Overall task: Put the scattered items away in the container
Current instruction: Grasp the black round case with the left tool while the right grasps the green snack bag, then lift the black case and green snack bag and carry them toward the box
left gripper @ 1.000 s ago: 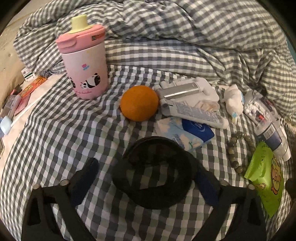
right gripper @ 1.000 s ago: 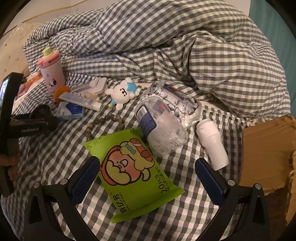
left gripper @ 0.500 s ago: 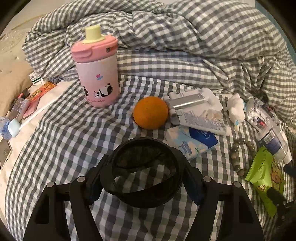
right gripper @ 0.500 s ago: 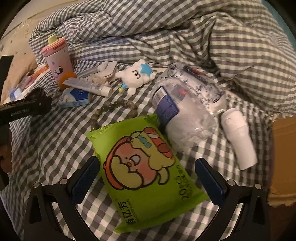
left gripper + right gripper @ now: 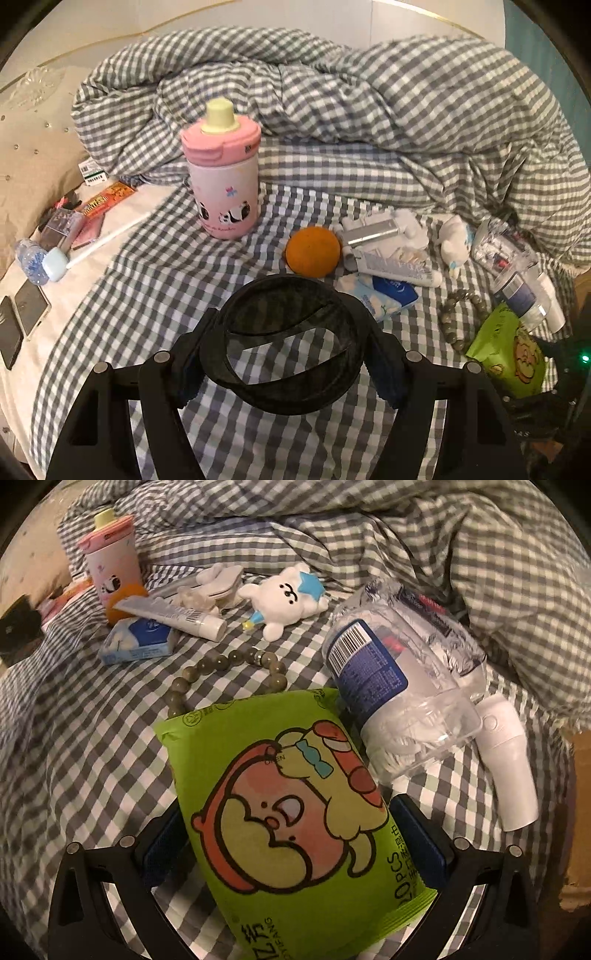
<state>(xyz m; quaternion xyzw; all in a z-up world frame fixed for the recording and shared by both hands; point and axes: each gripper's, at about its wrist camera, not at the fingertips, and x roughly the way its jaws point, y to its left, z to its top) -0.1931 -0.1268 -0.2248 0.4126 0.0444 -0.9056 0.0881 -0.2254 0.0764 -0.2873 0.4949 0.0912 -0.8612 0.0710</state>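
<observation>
The left hand-held gripper (image 5: pixel 284 350) is clenching a black band (image 5: pixel 288 343) above the checked bed (image 5: pixel 155 280), its jaws having just been closing on it. Beyond it an orange (image 5: pixel 313 251) and pink bottle (image 5: pixel 221 177) are standing in the frame's centre. The right hand-held gripper (image 5: pixel 295 845) is straddling a green wipes pack (image 5: pixel 291 812), pads not yet pressing. Only the right view is showing the brown box (image 5: pixel 581 812) at its right edge; only the left is showing phones (image 5: pixel 22 314) at lower left.
</observation>
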